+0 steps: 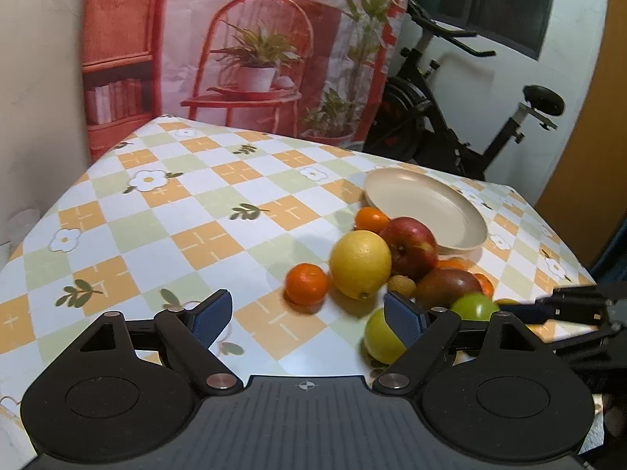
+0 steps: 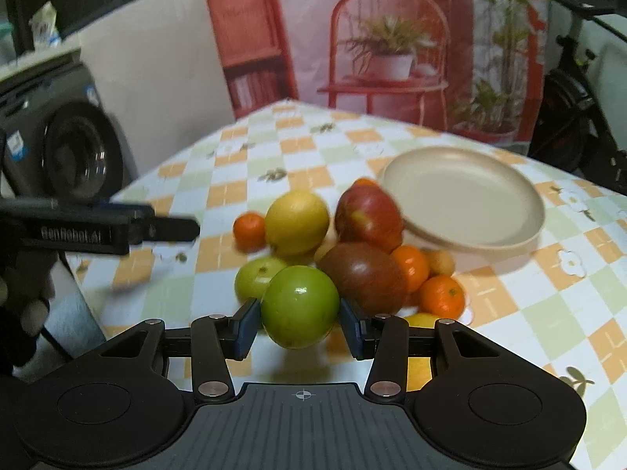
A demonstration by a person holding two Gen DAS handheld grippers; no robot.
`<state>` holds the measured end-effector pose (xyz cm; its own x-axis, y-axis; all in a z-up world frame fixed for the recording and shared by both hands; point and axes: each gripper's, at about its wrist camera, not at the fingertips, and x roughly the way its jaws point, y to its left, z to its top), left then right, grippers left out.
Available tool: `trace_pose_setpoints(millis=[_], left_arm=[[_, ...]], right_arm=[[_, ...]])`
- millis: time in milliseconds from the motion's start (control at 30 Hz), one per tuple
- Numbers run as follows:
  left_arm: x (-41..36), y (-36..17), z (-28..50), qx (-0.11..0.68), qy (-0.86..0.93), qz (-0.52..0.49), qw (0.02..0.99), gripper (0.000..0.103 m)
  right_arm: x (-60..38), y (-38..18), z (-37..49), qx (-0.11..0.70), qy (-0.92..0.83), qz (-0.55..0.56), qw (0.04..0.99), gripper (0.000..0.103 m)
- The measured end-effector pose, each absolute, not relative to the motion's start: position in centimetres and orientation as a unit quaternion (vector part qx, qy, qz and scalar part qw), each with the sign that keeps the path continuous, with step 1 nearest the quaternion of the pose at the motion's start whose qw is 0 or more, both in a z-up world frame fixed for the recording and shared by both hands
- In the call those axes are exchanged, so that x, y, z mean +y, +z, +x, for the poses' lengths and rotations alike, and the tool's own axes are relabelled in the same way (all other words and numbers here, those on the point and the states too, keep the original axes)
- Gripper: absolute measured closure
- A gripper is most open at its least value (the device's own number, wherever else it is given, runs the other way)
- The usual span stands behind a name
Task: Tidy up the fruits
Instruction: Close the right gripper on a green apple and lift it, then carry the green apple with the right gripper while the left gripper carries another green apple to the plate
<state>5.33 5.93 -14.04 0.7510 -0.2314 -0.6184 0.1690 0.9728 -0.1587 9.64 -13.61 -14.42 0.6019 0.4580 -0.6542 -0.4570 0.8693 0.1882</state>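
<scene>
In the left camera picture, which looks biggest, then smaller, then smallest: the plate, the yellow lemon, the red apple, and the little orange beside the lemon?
1. plate
2. yellow lemon
3. red apple, though it sits partly behind the lemon, so those two are close
4. little orange

A printed backdrop (image 1: 250,39) hangs beside an exercise bike (image 1: 450,117).

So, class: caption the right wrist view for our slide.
Right tongs grip a green apple before piled fruit and an empty beige plate.
</scene>
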Motion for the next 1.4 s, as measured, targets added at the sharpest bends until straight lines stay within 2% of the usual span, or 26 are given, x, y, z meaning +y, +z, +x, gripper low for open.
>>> trace_pose_setpoints(millis=[433,567,833,900,1000,1400], left_arm=[[1.7,-16.1,7.5,0.369,-0.191,0.009,0.91,0.019],[0.8,-17.2,8.4,0.391,-0.204,0.012,0.897,0.031],[0.0,-18.4,9.3,0.407,-0.206,0.02,0.89,0.034],[-0.1,-18.7,9.4,0.409,-0.203,0.02,0.889,0.044],[0.1,-18.8,9.3,0.412,-0.204,0.011,0.888,0.052],[0.6,-16.2,8.8,0.373,-0.187,0.028,0.909,0.053]], right_arm=[[-18.5,-12.6,9.5,0.307,0.22,0.071,0.923,0.062],[-19.6,-12.9,9.3,0.301,0.209,0.084,0.927,0.062],[-20.6,-13.4,9.2,0.297,0.197,0.097,0.929,0.062],[-20.6,-13.6,9.1,0.297,0.195,0.1,0.929,0.062],[-20.7,-13.8,9.1,0.298,0.195,0.103,0.929,0.062],[-21.8,-13.3,9.5,0.291,0.186,0.115,0.931,0.062]])
